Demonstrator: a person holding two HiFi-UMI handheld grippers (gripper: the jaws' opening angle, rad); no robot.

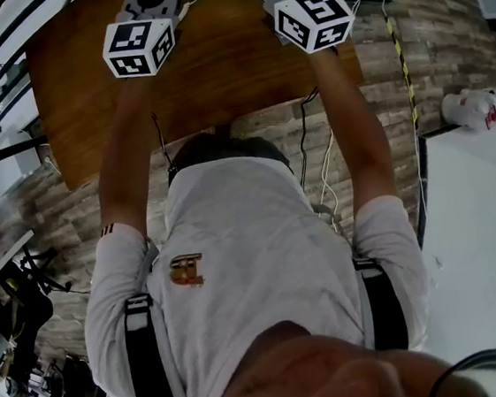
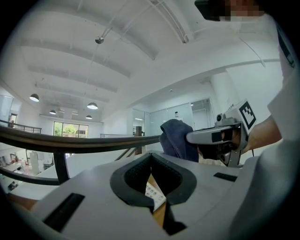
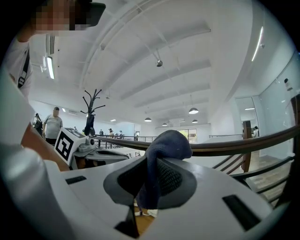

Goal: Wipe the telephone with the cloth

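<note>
From overhead, the left gripper (image 1: 140, 43) and right gripper (image 1: 312, 18) reach side by side over a wooden table (image 1: 217, 81). The left gripper view shows its jaws drawn together and empty, with the telephone keypad (image 2: 154, 194) just beyond. In the right gripper view, the jaws clamp a dark blue cloth (image 3: 161, 159).

We see the cloth (image 3: 165, 149), dark blue and bunched, pinched between the jaws of the right gripper (image 3: 149, 185); its rounded top stands above them and a fold hangs below. Of the telephone (image 2: 154, 194) we make out only a pale patch of small keys over brown wood
</note>
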